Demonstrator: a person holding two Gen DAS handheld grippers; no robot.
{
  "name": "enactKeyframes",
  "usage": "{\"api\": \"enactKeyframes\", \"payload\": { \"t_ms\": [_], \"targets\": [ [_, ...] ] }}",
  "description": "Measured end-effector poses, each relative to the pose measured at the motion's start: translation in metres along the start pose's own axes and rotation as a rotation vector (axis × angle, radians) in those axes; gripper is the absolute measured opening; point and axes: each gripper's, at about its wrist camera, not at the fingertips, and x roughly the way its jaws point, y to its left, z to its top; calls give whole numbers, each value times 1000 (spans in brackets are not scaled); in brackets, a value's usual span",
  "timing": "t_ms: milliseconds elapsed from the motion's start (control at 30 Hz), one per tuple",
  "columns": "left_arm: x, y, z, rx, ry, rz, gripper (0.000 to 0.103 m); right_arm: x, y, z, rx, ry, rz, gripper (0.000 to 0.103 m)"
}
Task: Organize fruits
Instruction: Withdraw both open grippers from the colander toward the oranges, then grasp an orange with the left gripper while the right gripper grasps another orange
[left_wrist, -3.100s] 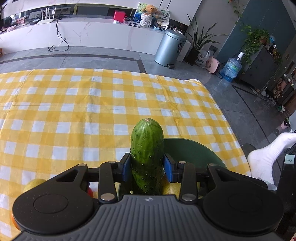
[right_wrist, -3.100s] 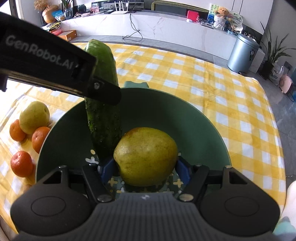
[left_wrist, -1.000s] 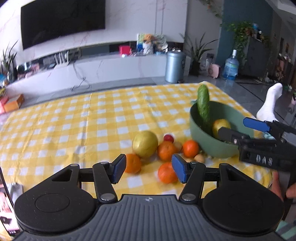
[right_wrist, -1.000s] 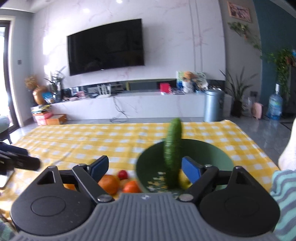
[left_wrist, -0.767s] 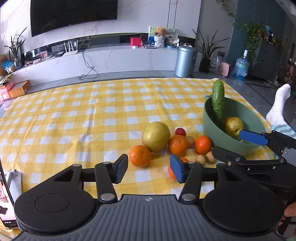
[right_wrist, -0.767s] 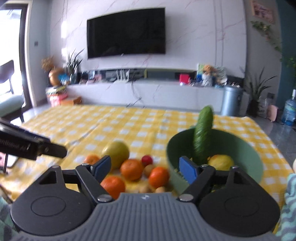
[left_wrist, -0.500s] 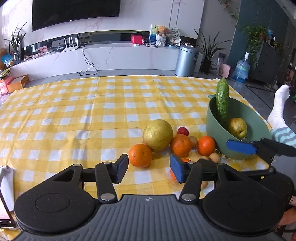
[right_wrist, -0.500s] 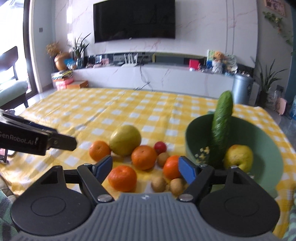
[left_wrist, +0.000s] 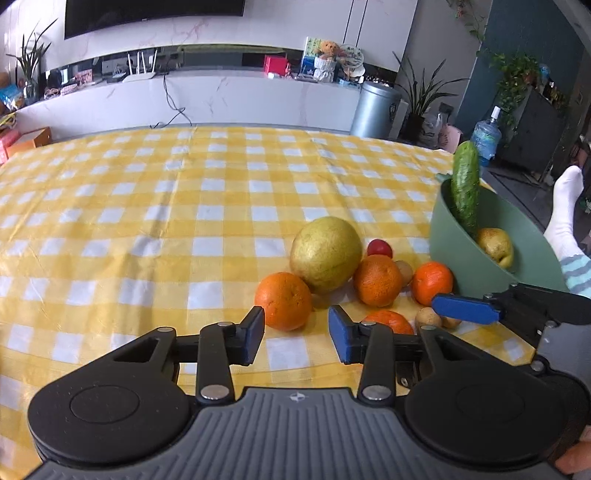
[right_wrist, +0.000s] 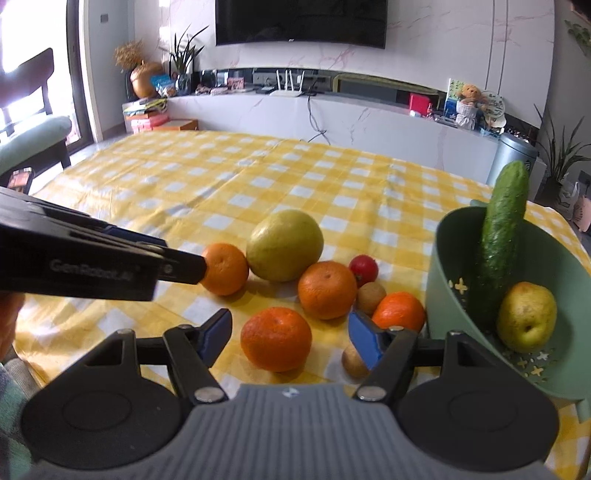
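Left gripper (left_wrist: 296, 334): black plastic linkage arms w/ silver pivot screws, blue rubber pads (left_wrist: 254, 334), two round black discs flanking a grey ribbed centre housing that bore a small logo. Right gripper (right_wrist: 289, 338): same build, same blue pads (right_wrist: 364, 339). Side of left unit, seen from right wrist cam, carried grey "GenRobot.AI" lettering. A white sock (left_wrist: 565, 206) and striped teal-and-white cuff (left_wrist: 578, 271) showed at right.
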Motion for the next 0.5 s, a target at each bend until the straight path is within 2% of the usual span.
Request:
{"api": "enactKeyframes", "payload": {
  "t_ms": [100,233,300,500],
  "targets": [
    [7,0,-1,16,-4,13,47,5,1,-2,-3,30,-1,65],
    [15,3,-2,11,-10,13,62,8,-2,-2,10,52,12,63],
    [19,3,-3,6,-16,9,65,10,-2,-2,11,56,17,61],
    [30,2,-4,26,-31,32,66,14,-2,-2,12,85,28,60]
  ]
}}
